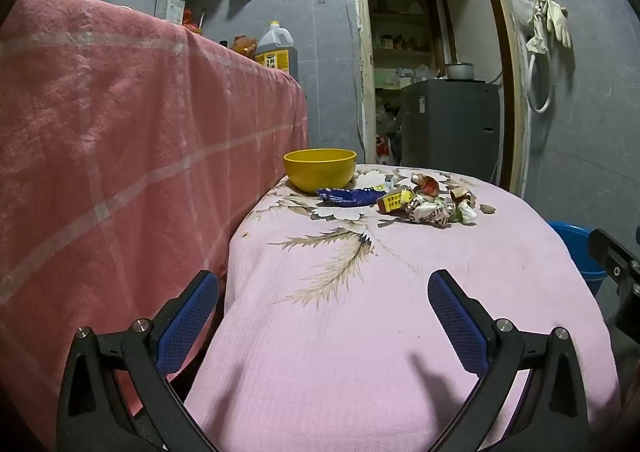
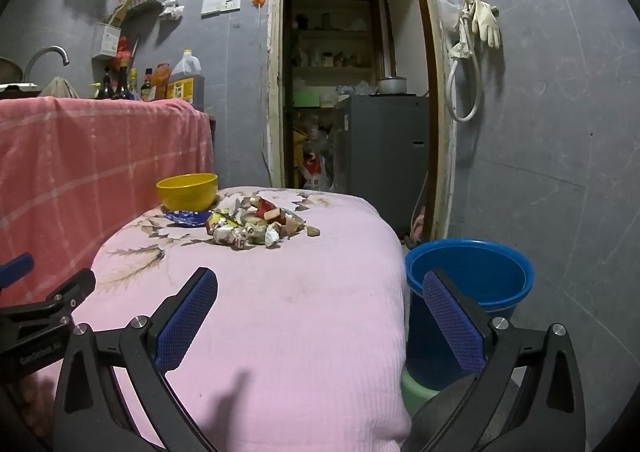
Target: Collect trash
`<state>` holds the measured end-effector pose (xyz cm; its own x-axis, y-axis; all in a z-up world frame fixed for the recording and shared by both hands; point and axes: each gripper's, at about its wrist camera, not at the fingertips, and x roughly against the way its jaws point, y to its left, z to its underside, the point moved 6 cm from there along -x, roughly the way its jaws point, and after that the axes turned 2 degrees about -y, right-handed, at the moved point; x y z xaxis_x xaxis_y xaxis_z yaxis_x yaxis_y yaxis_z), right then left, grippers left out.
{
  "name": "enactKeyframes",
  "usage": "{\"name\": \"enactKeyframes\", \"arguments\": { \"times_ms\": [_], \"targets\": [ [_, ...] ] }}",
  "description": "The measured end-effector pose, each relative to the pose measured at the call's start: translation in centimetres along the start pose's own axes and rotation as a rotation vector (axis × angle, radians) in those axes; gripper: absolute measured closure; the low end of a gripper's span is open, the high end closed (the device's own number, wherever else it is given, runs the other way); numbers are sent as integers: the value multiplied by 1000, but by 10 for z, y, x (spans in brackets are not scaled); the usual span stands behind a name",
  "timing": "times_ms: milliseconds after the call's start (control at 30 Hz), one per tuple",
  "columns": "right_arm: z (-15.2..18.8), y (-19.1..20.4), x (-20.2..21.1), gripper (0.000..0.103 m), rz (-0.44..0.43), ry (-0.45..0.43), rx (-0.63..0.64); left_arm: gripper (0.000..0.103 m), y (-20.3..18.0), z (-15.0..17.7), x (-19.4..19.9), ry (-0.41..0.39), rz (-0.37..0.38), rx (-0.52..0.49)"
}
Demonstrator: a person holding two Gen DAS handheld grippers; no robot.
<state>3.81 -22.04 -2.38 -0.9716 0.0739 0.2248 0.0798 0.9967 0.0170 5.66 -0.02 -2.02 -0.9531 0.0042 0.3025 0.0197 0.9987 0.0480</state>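
two grippers, the left gripper [image 1: 323, 294] and right gripper [image 2: 320, 292], are hovering wide open and empty over the pink-covered table's [image 2: 280, 324] near edge, while the crumpled wrapper trash [image 2: 252, 226] is lying near its far edge beside a yellow bowl [image 2: 187, 191].

Home kitchen, faucet [image 2: 48, 54], oil jug [image 2: 186, 78]

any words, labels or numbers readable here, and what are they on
"GenROBOT.AI", faint, on the left gripper body, as seen from the right wrist.
Oil jug yellow label: print too small to read.
Yellow packet in the trash pile: characters blurred.
White crumpled wrapper: large dark letters, creased, unreadable.
Blue wrapper: white print, unreadable.
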Motion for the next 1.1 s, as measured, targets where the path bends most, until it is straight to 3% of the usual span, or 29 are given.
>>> {"name": "enactKeyframes", "arguments": {
  "times_ms": [1100],
  "targets": [
    [-2, -2, 3, 0, 1, -4, -5, 1, -7, -3, 10, -10, 11, 3]
  ]
}}
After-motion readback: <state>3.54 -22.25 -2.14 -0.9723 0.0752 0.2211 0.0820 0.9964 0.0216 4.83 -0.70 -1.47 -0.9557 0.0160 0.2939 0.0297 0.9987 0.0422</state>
